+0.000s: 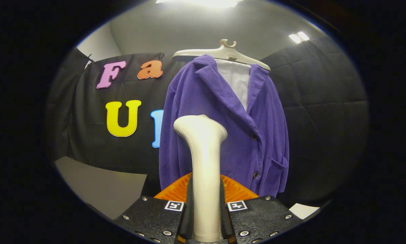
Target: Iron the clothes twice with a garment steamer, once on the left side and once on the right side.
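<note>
While the claw [206, 217] pinches the handle of the garment steamer [204, 162] from both sides, its two fingers pressed against the pale shaft, the tool stands upright between them and rises ahead toward the clothing. That firm, centred hold looks meant to keep the steamer's head steady and aimed forward, so it can be swept down the fabric without twisting. The flared head at the top of the shaft sits in front of the garment's left-hand panel as seen from the claw, about at mid-height; whether it touches the cloth or hangs just short of it cannot be told.

Just beyond the steamer hangs the purple corduroy jacket [223, 128], the thing to be steamed. It faces the claw, turned slightly, with fine vertical ribs, a wide lapel collar, dark buttons down the front and a patch pocket low on one side. A white lining or shirt [237, 81] shows in the open neck. It drapes freely from a pale plastic hanger [223, 52], which keeps the front panels hanging straight for vertical passes.

Judging by the head's position, a pass on one side is at hand; the far panel by the pocket looks not yet reached.
</note>
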The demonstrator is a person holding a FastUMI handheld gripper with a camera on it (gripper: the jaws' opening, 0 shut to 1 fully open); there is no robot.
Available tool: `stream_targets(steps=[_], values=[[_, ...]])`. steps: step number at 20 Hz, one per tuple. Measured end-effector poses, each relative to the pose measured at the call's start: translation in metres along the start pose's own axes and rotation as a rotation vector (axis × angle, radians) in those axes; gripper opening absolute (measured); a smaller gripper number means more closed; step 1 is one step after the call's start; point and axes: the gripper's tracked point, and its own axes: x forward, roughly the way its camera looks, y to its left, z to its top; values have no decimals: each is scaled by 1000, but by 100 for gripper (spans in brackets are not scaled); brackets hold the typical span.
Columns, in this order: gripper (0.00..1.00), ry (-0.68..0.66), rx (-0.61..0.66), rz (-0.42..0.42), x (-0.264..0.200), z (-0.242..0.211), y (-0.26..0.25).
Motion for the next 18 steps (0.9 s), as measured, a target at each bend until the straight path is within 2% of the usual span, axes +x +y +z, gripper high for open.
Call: stream_targets(steps=[11,18], values=[[32,105,-15,-15,-16,-72,-5],[32,207,-20,-14,-24,-133,-9]])
